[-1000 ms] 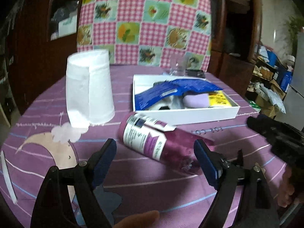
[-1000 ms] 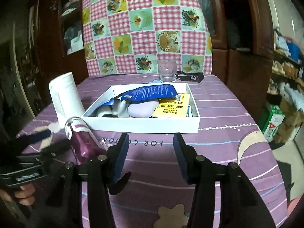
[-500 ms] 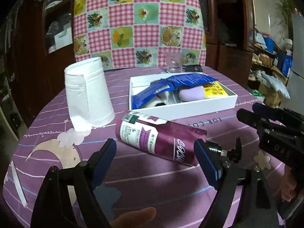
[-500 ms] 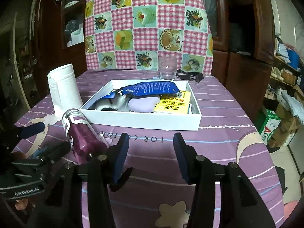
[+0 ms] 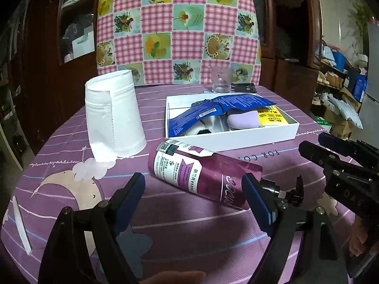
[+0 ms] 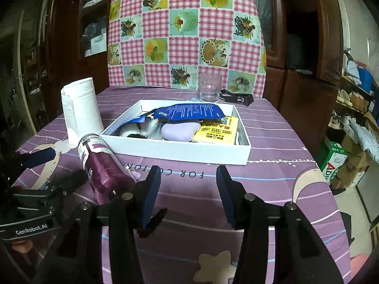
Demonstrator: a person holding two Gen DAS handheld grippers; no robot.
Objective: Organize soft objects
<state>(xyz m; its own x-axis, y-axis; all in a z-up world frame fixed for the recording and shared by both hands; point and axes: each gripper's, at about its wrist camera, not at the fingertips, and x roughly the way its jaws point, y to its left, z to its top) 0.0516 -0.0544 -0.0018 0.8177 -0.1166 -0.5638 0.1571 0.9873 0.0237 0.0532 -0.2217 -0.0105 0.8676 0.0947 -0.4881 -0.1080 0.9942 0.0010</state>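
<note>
A white box (image 5: 236, 139) (image 6: 180, 150) holds a blue packet (image 5: 218, 108) (image 6: 189, 111), a lilac soft pad (image 5: 244, 120) (image 6: 180, 130), a yellow packet (image 5: 272, 117) (image 6: 218, 130) and a black-and-white soft item (image 5: 206, 130) (image 6: 139, 130). A purple bottle (image 5: 201, 175) (image 6: 101, 165) lies on its side in front of the box. A white paper roll (image 5: 113, 116) (image 6: 81, 108) stands at the left. My left gripper (image 5: 194, 196) is open and empty just before the bottle. My right gripper (image 6: 187, 189) is open and empty, in front of the box.
The table has a purple cloth (image 5: 189, 232) (image 6: 272, 170). A glass (image 5: 221, 82) (image 6: 209, 88) and a small black object (image 6: 236, 98) stand behind the box. A checked cloth (image 6: 187, 30) hangs beyond. Boxes and clutter lie on the floor at the right (image 6: 350, 142).
Both grippers have pulled back and risen a little, so the table and box look farther off. Both stay open. The objects have not moved.
</note>
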